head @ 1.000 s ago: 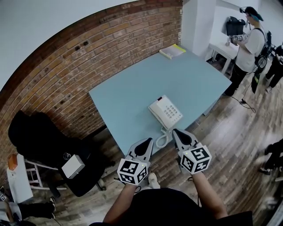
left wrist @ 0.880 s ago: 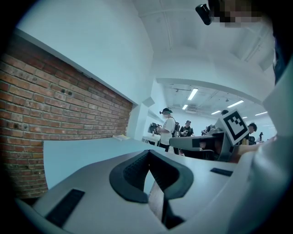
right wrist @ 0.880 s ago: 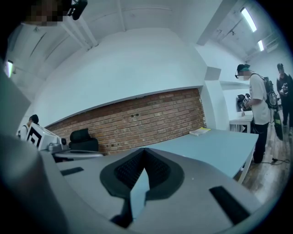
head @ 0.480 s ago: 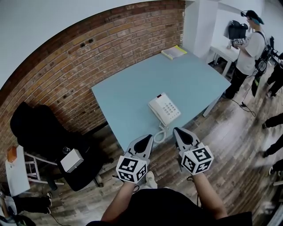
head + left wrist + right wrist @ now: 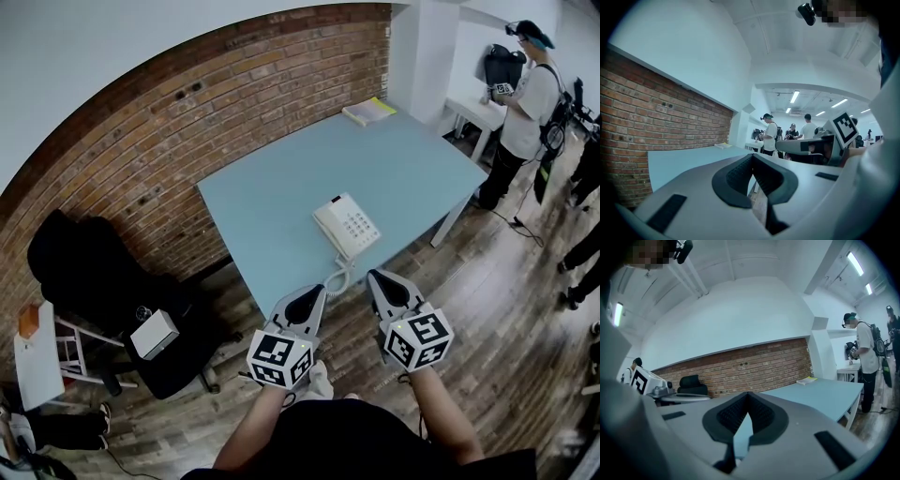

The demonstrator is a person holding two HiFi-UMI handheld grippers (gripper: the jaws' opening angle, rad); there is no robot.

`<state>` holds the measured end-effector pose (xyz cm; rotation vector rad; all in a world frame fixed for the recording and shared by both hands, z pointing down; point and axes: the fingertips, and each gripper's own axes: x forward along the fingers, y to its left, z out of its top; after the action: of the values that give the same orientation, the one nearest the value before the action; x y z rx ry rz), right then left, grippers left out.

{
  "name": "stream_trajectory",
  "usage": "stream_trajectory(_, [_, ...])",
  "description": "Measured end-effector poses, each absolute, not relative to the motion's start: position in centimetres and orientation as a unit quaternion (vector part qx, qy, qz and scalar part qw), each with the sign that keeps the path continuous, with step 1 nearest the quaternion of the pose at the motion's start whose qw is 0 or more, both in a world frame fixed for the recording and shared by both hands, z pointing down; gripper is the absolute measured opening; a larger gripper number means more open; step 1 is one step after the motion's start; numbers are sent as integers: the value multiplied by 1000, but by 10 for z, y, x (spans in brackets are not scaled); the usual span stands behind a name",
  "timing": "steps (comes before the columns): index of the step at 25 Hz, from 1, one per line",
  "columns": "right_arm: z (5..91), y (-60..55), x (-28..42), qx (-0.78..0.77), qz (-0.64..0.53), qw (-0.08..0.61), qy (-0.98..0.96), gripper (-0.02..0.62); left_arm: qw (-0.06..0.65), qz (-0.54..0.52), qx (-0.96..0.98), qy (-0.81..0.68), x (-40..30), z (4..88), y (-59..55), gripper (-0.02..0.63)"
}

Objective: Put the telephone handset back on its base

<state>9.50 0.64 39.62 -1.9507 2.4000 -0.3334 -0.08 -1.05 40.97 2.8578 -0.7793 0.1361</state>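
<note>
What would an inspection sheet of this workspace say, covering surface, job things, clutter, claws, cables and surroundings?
Surface: light blue table.
Job's things: white telephone near the table's front edge; handset appears seated on it.
Clutter: yellow book at the far corner.
Grippers: left claw and right claw both shut, empty, short of the table.
Cables: coiled cord hanging over the table edge.
Surroundings: brick wall, black chair, people standing at right.

We're looking at a white telephone [image 5: 348, 226] with a white coiled cord [image 5: 337, 277], and the table [image 5: 272, 206] is coming through pale blue. The brick wall [image 5: 178, 141] is showing red-brown with lighter mortar lines, and the floor [image 5: 487, 300] is showing grey-brown wood grain. The left gripper [image 5: 312, 295] and right gripper [image 5: 378, 279] are looking grey, with black-and-white square markers. We're also spotting a yellow booklet [image 5: 367, 110] and a black chair [image 5: 94, 272].
</note>
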Motion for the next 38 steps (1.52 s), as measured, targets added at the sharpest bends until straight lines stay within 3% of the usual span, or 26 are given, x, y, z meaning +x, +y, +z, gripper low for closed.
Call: stream_trajectory(38, [399, 92, 97, -613, -106, 30, 783, 12, 71, 60, 957, -274, 2, 413, 80, 9])
